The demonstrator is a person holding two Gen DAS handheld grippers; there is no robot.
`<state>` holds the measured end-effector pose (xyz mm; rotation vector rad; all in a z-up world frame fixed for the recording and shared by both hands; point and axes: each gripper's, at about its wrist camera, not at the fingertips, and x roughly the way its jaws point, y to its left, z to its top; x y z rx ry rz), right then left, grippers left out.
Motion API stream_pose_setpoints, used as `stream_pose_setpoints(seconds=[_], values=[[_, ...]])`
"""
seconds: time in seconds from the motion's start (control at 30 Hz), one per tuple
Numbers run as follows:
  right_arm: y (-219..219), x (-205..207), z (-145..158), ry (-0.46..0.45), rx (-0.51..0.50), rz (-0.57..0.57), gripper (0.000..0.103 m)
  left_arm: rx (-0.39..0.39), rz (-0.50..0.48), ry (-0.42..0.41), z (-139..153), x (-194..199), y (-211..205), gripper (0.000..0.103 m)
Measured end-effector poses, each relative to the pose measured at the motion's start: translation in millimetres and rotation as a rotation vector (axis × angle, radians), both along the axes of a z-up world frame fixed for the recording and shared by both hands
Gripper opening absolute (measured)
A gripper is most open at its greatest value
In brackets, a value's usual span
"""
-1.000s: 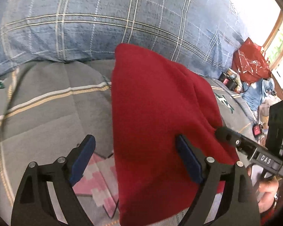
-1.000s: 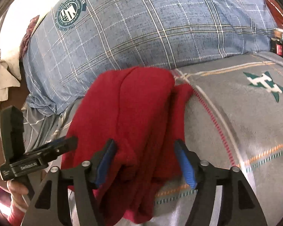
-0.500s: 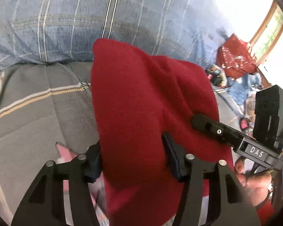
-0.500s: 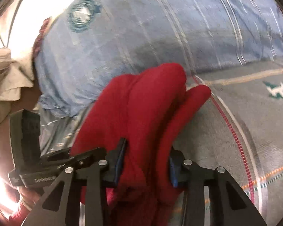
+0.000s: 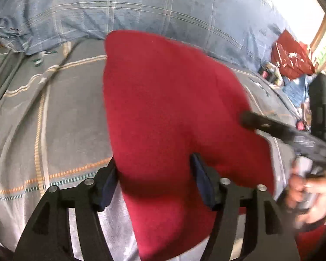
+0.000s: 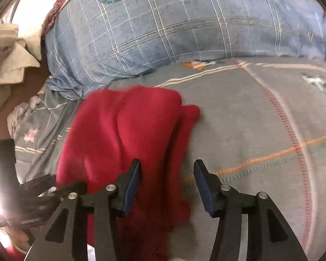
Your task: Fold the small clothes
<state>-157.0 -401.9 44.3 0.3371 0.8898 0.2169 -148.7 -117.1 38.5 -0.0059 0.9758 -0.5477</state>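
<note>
A folded red garment (image 5: pixel 163 108) lies on the grey bedsheet (image 5: pixel 54 119). My left gripper (image 5: pixel 154 182) straddles its near end; the jaws are opening, with the cloth filling the gap between them. In the right wrist view the same red garment (image 6: pixel 123 130) lies left of centre. My right gripper (image 6: pixel 166 184) is over its right edge, jaws opening. The left pad (image 6: pixel 132 184) touches the cloth and the right pad (image 6: pixel 203 184) stands clear over the bare sheet. The right gripper (image 5: pixel 282 130) also shows at the garment's right side in the left wrist view.
A big blue plaid pillow (image 6: pixel 163 32) rises behind the garment. The grey bedsheet (image 6: pixel 250 119) stretches to the right. A red bag (image 5: pixel 293 56) and small clutter sit at the far right. Pale cloths (image 6: pixel 8 58) lie off the bed on the left. A hand (image 5: pixel 304 187) holds the right gripper.
Both grippers closed on the red garment, slid it across the bed, and now stand wider again. The pink patterned piece seen earlier by the left gripper is gone from view.
</note>
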Motion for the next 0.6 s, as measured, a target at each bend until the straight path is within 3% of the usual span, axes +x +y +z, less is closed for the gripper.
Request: stream_pose_setpoints(seconds=[0.27,0.37,0.5,0.6], values=[[43,-44,50,-0.163,-0.082,0.123,0.052,0.039,0.076,-0.095,15,-7,7,0.073],[64,-51,42,-0.154,-0.108,0.194,0.047,0.059,0.097,-0.127,18,-10,9,0.073],[76,-43,11,-0.085,-0.242,0.164,0.046,0.069,0.113,-0.163,24,-19,15,0.076],[80,-49,15,-0.097,-0.268,0.152,0.047,0.082,0.132,-0.193,28,-25,16,0.077]])
